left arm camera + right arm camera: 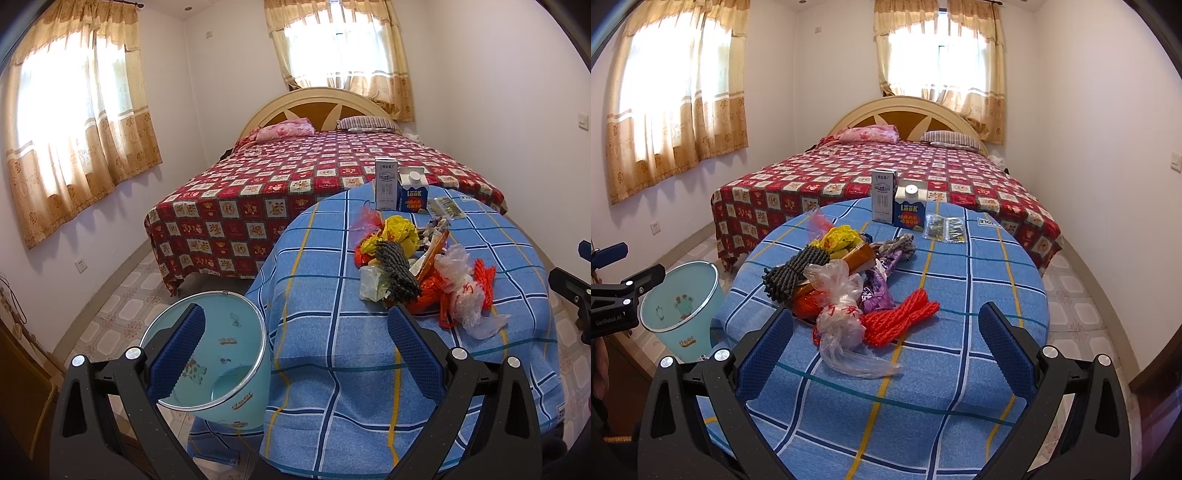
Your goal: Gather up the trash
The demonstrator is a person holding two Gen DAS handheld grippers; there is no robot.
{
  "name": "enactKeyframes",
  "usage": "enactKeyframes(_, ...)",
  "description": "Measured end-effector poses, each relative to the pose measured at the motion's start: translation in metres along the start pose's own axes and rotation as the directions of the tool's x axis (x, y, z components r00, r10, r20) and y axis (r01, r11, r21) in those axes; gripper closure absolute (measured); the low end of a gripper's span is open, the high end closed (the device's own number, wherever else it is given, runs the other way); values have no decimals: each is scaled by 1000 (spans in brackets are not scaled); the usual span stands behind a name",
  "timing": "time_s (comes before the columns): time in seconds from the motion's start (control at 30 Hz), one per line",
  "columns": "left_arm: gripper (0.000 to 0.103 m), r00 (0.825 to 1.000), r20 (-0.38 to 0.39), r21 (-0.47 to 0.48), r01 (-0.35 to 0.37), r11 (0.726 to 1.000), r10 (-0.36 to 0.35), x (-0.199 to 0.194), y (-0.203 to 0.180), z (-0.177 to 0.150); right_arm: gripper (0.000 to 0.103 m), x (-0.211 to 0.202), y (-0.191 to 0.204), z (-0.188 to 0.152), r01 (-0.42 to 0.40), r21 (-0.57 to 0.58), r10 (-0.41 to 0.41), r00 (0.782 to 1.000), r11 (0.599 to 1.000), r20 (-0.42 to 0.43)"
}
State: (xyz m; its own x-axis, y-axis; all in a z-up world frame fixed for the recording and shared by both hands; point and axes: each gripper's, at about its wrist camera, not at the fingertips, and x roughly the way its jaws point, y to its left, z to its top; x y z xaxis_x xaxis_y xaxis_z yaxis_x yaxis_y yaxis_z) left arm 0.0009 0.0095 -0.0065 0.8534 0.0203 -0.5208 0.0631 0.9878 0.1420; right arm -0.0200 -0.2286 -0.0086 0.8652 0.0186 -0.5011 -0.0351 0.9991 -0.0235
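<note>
We hover over the round table [960, 295] with its blue checked cloth, and the trash pile [846, 280] sits near the middle of that table, nothing lifted yet. Both tools are spread wide and empty: the left gripper [295, 350] hangs at the table's near-left edge, one blue pad over the pale teal bin [207, 354] that stands on the floor just beside the table, and the right gripper [886, 350] frames the near side of the heap. Handling first: the clear plastic bag [842, 314], closest to us on the table, looks feather-light, crinkly and slick, so we judge a pinch at its knotted, bunched middle will hold better than its loose tail. The orange rope bundle [901, 317], touching that bag on its right, looks soft and springy; take it across the thick folded body, not a stray loop. The grey rope bundle [792, 273], on the far-left side of the heap, should behave the same. The yellow wrapper [844, 236] and purple wrapper [875, 291] look like thin film, likely to slip. At the table's far edge two cartons stand upright, a white milk carton [882, 195] and a blue carton [910, 210] just beside it, stiff-walled but probably light and easy to tip; grip them across the flat sides. A small clear packet [943, 229] lies flat just right of the cartons, awkward to get under. Colours are loud, shapes tangled, and several pieces overlap, so one pull may drag neighbours.
</note>
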Motion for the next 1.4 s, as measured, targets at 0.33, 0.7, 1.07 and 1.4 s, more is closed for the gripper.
enactKeyframes(0.33, 6, 1000, -4, 2, -1, 1000, 1, 2, 0, -1, 5, 2, -1, 0, 0, 2, 0, 1000, 1000, -4)
enactKeyframes(0.7, 6, 999, -38, 8, 9, 1000, -8, 23, -7, -8, 5, 22, -14, -8, 44, 26, -44, 999, 999, -7)
enactKeyframes(1.07, 6, 993, -101, 3, 68, 998, -68, 84, -42, -14, 5, 88, -58, -31, 144, 71, -138, 988, 987, -74)
enactKeyframes(1.4, 22, 987, -80, 5, 143, 990, -142, 120, -90, 7, 5, 115, -74, -42, 144, 97, -134, 985, 985, -108)
